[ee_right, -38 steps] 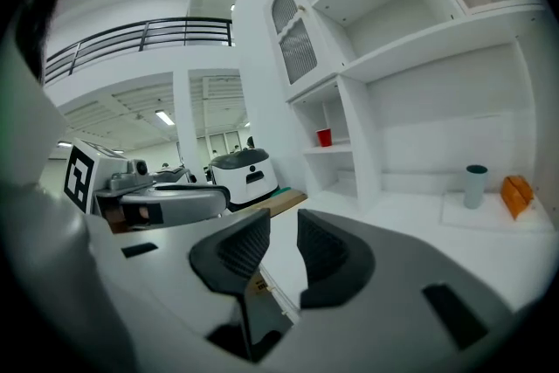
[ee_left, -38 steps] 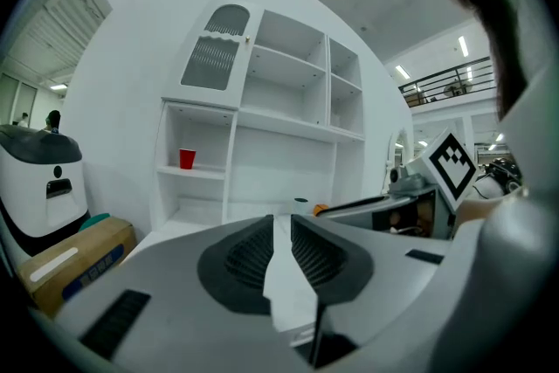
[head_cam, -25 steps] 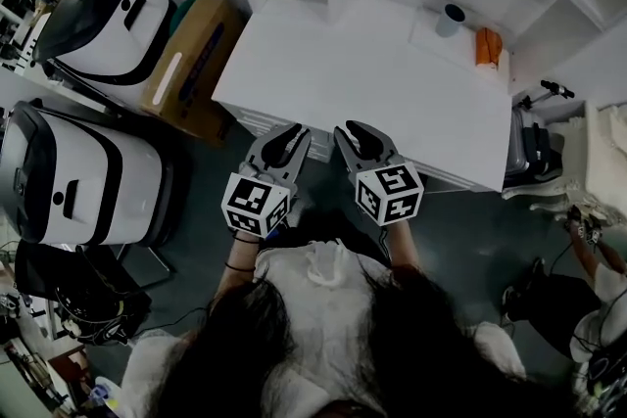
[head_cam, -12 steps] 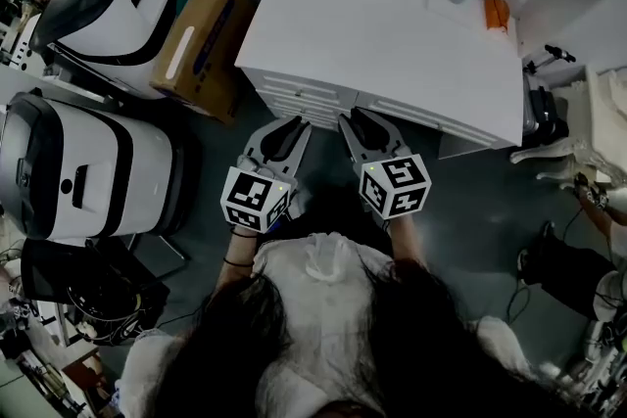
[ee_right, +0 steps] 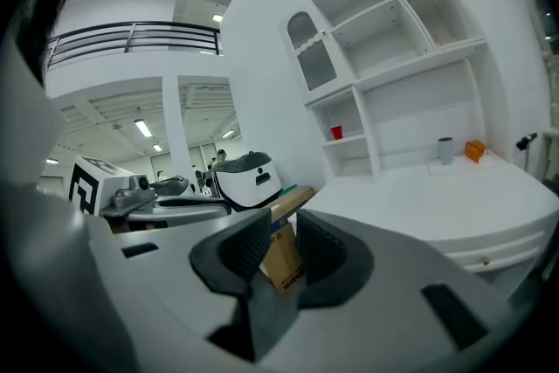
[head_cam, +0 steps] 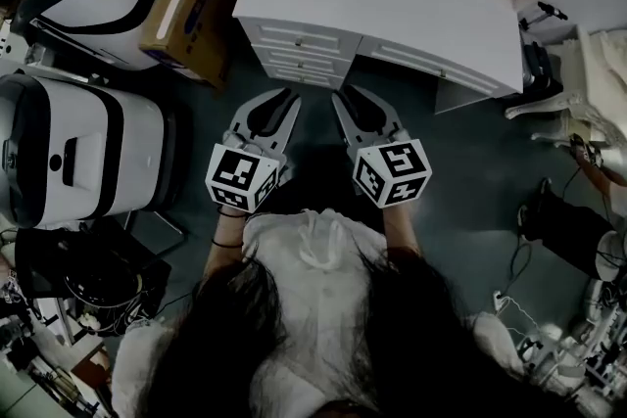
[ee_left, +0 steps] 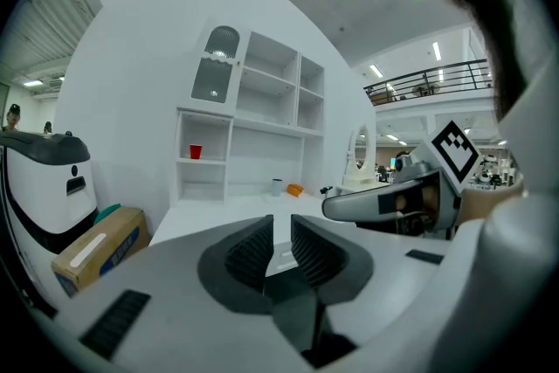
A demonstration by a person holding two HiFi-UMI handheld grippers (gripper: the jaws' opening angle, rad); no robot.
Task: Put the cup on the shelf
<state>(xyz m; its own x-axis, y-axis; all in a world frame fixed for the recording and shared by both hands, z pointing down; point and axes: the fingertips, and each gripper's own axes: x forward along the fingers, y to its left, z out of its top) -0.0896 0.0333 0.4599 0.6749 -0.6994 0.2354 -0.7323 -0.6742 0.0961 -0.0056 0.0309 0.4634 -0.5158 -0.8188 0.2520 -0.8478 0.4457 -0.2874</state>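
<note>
The person has stepped back from the wide white desk (head_cam: pixel 392 5). A moment ago the desk was right under the grippers. Now it sits far up in the head view, and only dark floor is under them. The tall white shelf unit (ee_left: pixel 262 127) has slid out of the head view.

The small red cup (ee_left: pixel 195 151) stands in a low box of the shelf, on the left side. It is tiny and far off, so I can only guess it stands straight. I think the job is done and the person is walking away.

The left gripper (head_cam: pixel 277 103) and the right gripper (head_cam: pixel 351 103) are held side by side in front of the body. Both point at the desk and tip down a little. Both are squeezed closed, with nothing in them.
</note>
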